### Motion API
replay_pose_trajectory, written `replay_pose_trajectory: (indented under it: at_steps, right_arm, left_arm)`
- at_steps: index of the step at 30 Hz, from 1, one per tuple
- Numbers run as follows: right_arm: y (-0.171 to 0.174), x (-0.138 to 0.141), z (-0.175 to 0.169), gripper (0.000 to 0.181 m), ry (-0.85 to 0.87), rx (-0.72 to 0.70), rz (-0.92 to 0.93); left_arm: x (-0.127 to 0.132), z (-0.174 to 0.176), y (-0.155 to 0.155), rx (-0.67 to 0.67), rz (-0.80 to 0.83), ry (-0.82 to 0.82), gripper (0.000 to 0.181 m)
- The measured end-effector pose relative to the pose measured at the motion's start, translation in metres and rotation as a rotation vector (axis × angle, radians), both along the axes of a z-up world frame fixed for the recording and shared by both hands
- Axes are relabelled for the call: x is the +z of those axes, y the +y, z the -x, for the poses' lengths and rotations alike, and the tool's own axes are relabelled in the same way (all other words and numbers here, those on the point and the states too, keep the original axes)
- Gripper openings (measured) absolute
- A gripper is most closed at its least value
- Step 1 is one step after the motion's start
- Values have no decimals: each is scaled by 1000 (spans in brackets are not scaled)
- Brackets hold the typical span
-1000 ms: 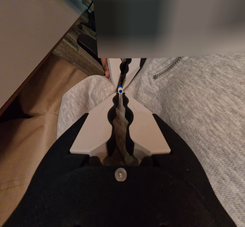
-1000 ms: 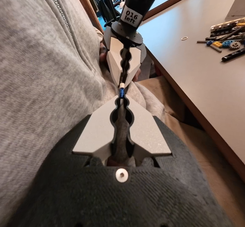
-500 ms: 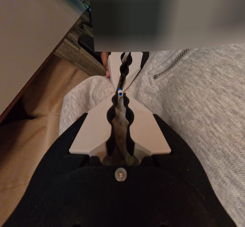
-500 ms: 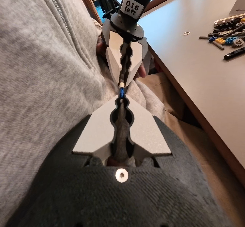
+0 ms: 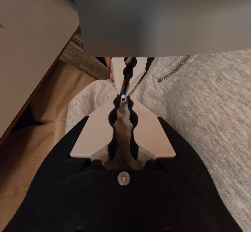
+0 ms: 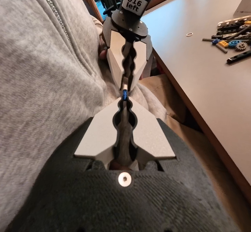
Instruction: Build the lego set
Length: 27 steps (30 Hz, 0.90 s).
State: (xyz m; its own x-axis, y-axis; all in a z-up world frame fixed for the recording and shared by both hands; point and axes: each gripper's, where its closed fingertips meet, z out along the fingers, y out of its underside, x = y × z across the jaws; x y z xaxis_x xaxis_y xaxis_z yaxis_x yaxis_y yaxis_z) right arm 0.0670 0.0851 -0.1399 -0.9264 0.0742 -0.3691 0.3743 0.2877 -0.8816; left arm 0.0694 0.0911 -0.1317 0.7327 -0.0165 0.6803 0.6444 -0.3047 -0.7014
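Observation:
My two grippers meet tip to tip in front of a person's grey zip hoodie (image 6: 40,76). My right gripper (image 6: 124,99) is shut on a short blue pin (image 6: 124,95), which sticks out of its tips. A small white bush (image 6: 125,86) sits on the pin's far end. My left gripper (image 5: 122,96) has its jaws slightly apart around the white bush (image 5: 123,99), with a narrow gap on either side. The left gripper also shows in the right wrist view (image 6: 125,89), pointing down at the pin. The right gripper shows in the left wrist view (image 5: 123,90), holding the blue pin (image 5: 122,93).
A pale table (image 6: 197,83) with a brown edge runs along the right in the right wrist view. On it lie a pile of loose Lego parts (image 6: 233,35), a black beam (image 6: 239,58) and a small ring (image 6: 189,34). Tan trousers (image 5: 34,137) lie below the grippers. Less than 4 cm separates the two grippers' tips.
The left gripper's jaws have opened a little around the white bush, which stays on the blue pin. Both grippers have shifted slightly; the right stays shut on the pin.

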Motion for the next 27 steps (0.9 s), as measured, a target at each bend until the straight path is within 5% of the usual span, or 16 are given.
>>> replay_pose_trajectory:
  at_steps: [27]
  right_arm:
    - [2,4,-1,2,2,-21,36]
  left_arm:
    - [0,-3,-2,2,-4,-17,6]
